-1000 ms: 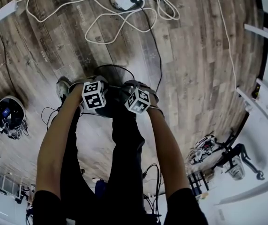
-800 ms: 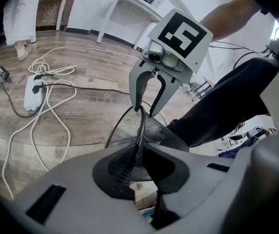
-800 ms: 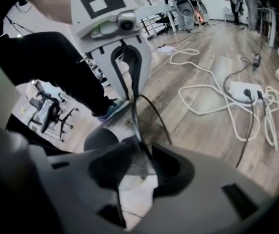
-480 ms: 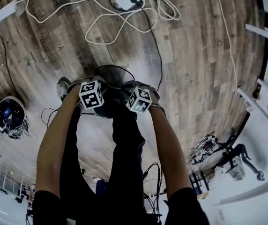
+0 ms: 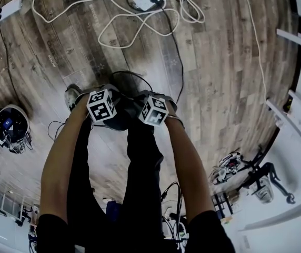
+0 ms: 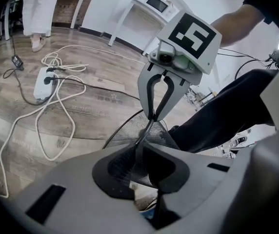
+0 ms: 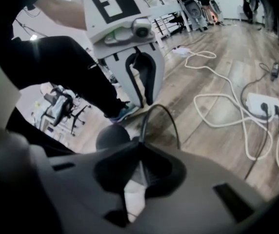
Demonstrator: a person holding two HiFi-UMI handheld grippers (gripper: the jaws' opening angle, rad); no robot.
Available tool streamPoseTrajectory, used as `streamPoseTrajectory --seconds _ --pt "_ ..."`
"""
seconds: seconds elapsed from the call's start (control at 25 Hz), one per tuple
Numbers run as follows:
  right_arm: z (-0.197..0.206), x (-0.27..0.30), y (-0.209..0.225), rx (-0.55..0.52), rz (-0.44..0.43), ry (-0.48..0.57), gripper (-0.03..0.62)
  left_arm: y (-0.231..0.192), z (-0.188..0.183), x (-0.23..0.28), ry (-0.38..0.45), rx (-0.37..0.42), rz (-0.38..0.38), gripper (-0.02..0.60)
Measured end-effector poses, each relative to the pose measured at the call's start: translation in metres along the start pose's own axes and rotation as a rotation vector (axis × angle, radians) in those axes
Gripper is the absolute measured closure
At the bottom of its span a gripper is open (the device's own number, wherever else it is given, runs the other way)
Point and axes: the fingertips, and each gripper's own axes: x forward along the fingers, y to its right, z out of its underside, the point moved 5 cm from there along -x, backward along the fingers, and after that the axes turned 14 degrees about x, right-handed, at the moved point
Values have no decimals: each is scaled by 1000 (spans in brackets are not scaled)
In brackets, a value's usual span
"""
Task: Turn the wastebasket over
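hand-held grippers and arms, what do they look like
The left hand-held gripper and right hand-held gripper match: pale grey bodies, curved black-lined jaws, a camera lens, a white cube with black square markers. The right one's jaws are closing with the wastebasket rim between them. Arms bare below short black sleeves.

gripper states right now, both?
Left gripper: closed on the wastebasket rim.
Right gripper: jaws closing, pinching the wastebasket rim.

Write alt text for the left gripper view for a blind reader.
A black mesh wastebasket is gripped from two sides: the left gripper clamps its near wall, and the right gripper is closing its jaws on the far rim. White cables and a power strip lie on the wooden floor.
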Motion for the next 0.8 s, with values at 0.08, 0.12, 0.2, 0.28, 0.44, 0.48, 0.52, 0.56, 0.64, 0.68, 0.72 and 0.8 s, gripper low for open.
streamPoseTrajectory --seconds 0.08,0.12,0.2,0.28,0.44,0.48,0.52,0.56,0.64,0.68,0.72,0.8 --pt "0 -1 -6 -10 1 -20 540 1 1 -4 10 -19 -11 506" --pt "0 -2 -9 -14 2 -29 540 2 2 -7 16 -32 -16 506" --pt "-1 -4 -15 -20 3 -39 540 2 3 -12 30 -62 -26 509" --pt "-4 -7 -23 -24 0 -44 540 3 3 -19 37 -87 -39 522" --pt "-3 -5 -38 -24 -5 -67 540 3 3 -34 47 -116 -84 548" --pt "-4 -6 -42 -22 -4 -71 540 3 3 -39 51 -129 -96 548" --pt "-5 -7 -45 -20 -2 -74 540 4 3 -43 54 -144 -106 548" --pt "-5 -7 -48 -18 2 -78 540 5 3 -47 57 -160 -112 548" --pt "-5 -9 -55 -10 8 -86 540 8 4 -55 62 -184 -121 548" --pt "-6 -9 -58 -4 12 -90 540 10 5 -59 65 -191 -128 548" --pt "-6 -10 -61 3 16 -92 540 11 6 -63 69 -201 -140 549" --pt "-7 -12 -68 14 20 -95 542 13 7 -71 79 -239 -171 549"
